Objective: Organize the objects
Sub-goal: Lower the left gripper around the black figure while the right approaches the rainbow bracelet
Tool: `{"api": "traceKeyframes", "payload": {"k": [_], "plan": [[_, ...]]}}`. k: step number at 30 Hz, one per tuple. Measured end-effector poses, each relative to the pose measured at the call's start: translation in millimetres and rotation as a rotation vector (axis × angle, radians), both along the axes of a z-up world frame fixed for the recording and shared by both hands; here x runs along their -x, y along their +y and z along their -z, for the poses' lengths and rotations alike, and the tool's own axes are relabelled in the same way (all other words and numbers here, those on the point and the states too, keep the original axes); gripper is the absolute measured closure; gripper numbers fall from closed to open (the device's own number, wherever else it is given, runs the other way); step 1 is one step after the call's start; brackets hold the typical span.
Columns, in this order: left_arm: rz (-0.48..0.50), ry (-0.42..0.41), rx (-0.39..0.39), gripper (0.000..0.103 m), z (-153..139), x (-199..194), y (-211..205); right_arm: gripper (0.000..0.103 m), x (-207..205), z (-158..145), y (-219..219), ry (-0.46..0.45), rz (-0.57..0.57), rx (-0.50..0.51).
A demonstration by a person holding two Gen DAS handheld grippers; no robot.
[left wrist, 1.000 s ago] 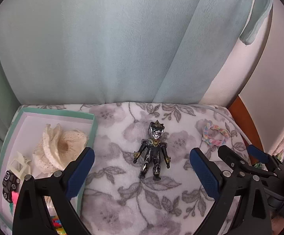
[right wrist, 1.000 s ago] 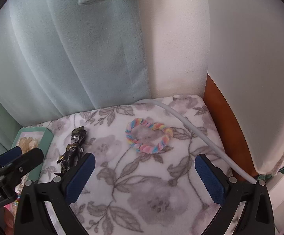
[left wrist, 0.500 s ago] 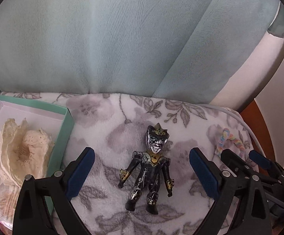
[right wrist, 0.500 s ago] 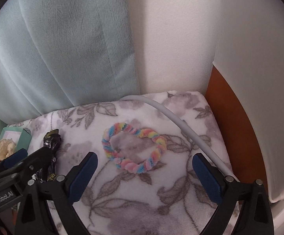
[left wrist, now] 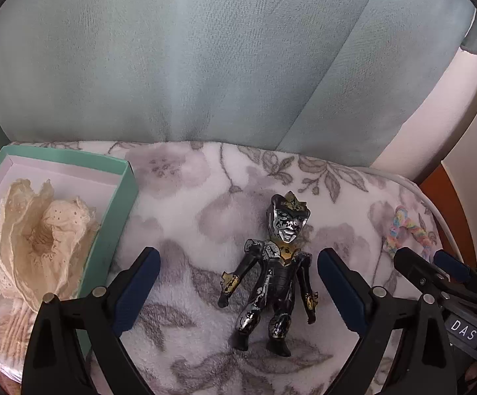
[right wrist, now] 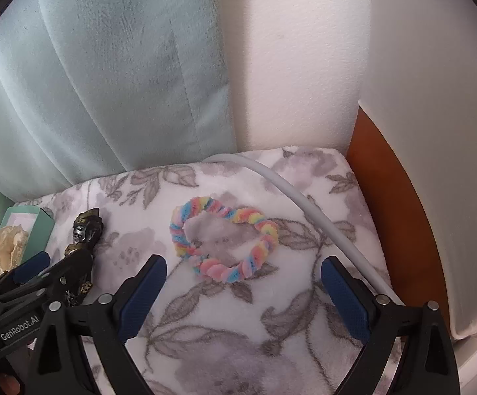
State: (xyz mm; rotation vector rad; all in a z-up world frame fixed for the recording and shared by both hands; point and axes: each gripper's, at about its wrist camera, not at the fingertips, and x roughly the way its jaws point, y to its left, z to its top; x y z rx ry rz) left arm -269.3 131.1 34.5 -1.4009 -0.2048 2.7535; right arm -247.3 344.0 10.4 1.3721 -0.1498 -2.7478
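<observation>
Now that both grippers have come closer, the left gripper (left wrist: 236, 278) is wide apart around the toy figure (left wrist: 273, 278) on the blanket (left wrist: 185, 204), and the right gripper (right wrist: 243, 288), also apart, is near the rainbow ring (right wrist: 223, 240), ready to grab.

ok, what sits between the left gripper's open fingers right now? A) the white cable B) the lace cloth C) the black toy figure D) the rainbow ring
C: in the left wrist view the black toy figure lies on the floral blanket between the spread fingers of the left gripper, not touched yet.
</observation>
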Motion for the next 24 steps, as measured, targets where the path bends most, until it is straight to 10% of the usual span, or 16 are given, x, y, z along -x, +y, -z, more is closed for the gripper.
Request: {"api": "traceKeyframes", "payload": {"k": [17,24], "plan": [[0.038,-0.01,0.065,0.011,12,-9,18,0.02,-11,7,-10,-0.032,-0.014,-0.062],[0.048,-0.004,0.085,0.021,13,-15,23,0.041,-18,4,-12,-0.021,-0.006,-0.084]]}}
